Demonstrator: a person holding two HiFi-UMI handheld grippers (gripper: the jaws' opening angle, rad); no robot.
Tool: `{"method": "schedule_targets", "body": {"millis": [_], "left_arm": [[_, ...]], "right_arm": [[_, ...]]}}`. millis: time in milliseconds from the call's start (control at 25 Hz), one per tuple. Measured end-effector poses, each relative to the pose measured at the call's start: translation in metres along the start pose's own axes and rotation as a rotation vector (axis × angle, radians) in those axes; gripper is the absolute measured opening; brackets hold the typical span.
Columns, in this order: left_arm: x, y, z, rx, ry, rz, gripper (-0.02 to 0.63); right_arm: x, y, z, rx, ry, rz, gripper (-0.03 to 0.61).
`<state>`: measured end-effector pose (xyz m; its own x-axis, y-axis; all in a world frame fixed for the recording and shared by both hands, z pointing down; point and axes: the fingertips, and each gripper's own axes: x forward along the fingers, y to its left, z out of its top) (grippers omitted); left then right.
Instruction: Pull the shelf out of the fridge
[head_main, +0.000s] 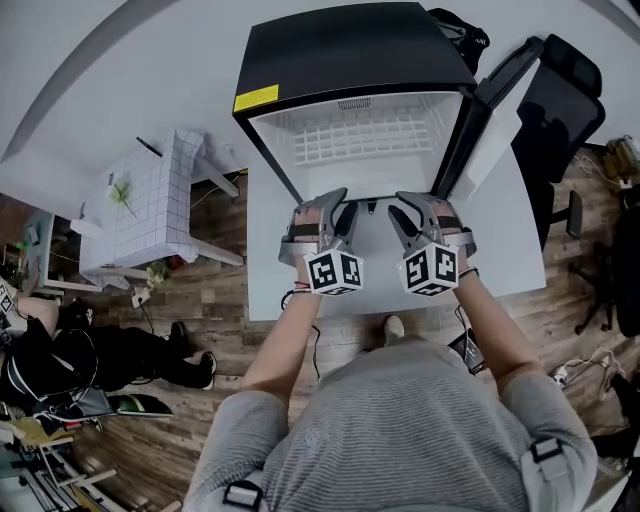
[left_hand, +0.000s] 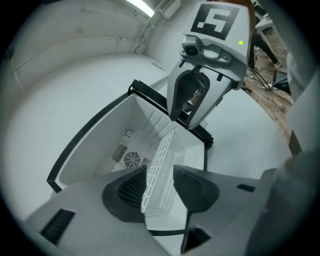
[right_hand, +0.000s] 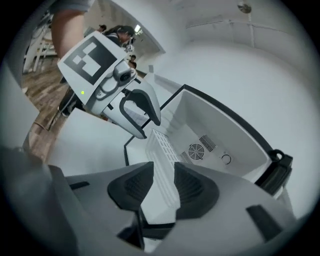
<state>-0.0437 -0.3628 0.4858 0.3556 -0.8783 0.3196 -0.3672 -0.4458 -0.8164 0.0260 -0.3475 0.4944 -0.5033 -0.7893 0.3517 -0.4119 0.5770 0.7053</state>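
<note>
One white table (head_main: 520, 240) carries the black fridge (head_main: 350, 50), its door (head_main: 495, 110) open. The white grid shelf (head_main: 362, 135) sits inside, front edge toward you. Your left gripper (head_main: 340, 205) gapes wide around that edge. Your right gripper (head_main: 408, 208) straddles it more narrowly, pads not clamped.

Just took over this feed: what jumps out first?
A black mini fridge stands open on the white table, its door swung to the right and a white grid shelf inside. The left gripper and right gripper sit side by side at its mouth, jaws apart with the shelf's front edge between them.
</note>
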Motion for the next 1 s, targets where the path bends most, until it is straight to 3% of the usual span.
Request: {"method": "schedule_targets", "body": {"millis": [200,360,680,880,1000], "left_arm": [[0.023,0.001,-0.012,0.185,0.094,0.048,0.153],[0.037,0.007,-0.016,0.273,0.13,0.065,0.153],[0.062,0.014,-0.033,0.325,0.196,0.094,0.153],[0.081,0.006,-0.048,0.37,0.222,0.057,0.153],[0.089,-0.001,-0.056,0.358,0.235,0.007,0.153]], "right_arm": [[0.026,-0.005,-0.013,-0.265,0.076,-0.095,0.118],[0.037,-0.017,-0.012,-0.334,0.118,-0.12,0.118],[0.072,-0.02,-0.039,-0.49,0.199,-0.181,0.126],[0.091,-0.025,-0.055,-0.514,0.24,-0.184,0.126],[0.099,-0.028,-0.056,-0.524,0.232,-0.189,0.126]]}}
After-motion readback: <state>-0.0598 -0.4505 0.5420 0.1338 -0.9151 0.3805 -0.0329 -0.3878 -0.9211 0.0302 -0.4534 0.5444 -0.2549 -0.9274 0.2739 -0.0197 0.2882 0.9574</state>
